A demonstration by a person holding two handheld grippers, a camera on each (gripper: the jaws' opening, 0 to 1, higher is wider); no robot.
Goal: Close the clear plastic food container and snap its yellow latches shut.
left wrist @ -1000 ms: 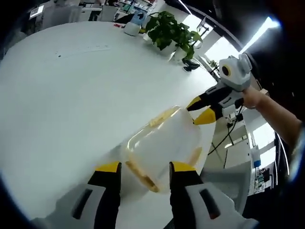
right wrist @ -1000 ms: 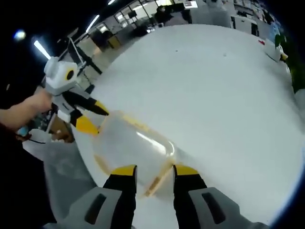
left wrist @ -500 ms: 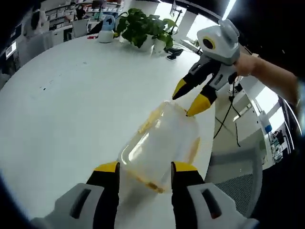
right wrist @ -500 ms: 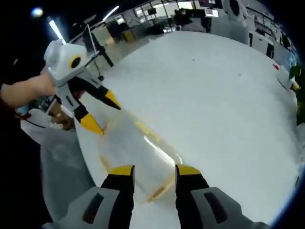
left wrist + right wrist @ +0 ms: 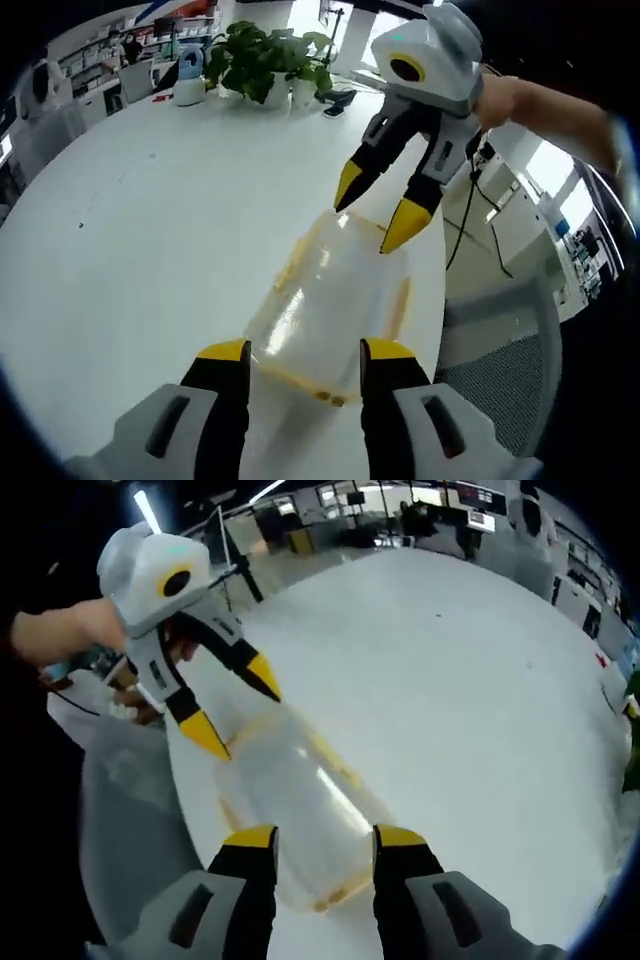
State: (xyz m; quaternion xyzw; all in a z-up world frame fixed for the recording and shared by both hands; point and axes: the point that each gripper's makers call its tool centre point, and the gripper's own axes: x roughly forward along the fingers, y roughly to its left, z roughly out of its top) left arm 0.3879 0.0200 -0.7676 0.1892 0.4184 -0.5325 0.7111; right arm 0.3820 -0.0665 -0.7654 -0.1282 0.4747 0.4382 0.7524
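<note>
The clear plastic food container (image 5: 330, 300) lies on the white round table (image 5: 140, 230) close to its edge, with yellow latches (image 5: 297, 262) along its sides. My left gripper (image 5: 305, 352) is open, its yellow tips flanking the container's near end. My right gripper (image 5: 375, 207) hangs open over the far end, tips pointing down at the lid. In the right gripper view the container (image 5: 300, 800) runs away from my right gripper (image 5: 323, 838), and the left gripper (image 5: 237, 708) stands open over its other end. Whether any latch is snapped I cannot tell.
A potted plant (image 5: 265, 60) and a blue-and-white bottle (image 5: 188, 80) stand at the table's far side. A grey chair (image 5: 490, 350) sits just past the table edge beside the container. A person's hand (image 5: 55, 640) holds the left gripper.
Both grippers have closed in over the container's ends and tilted down towards it. The container has stayed in place on the table.
</note>
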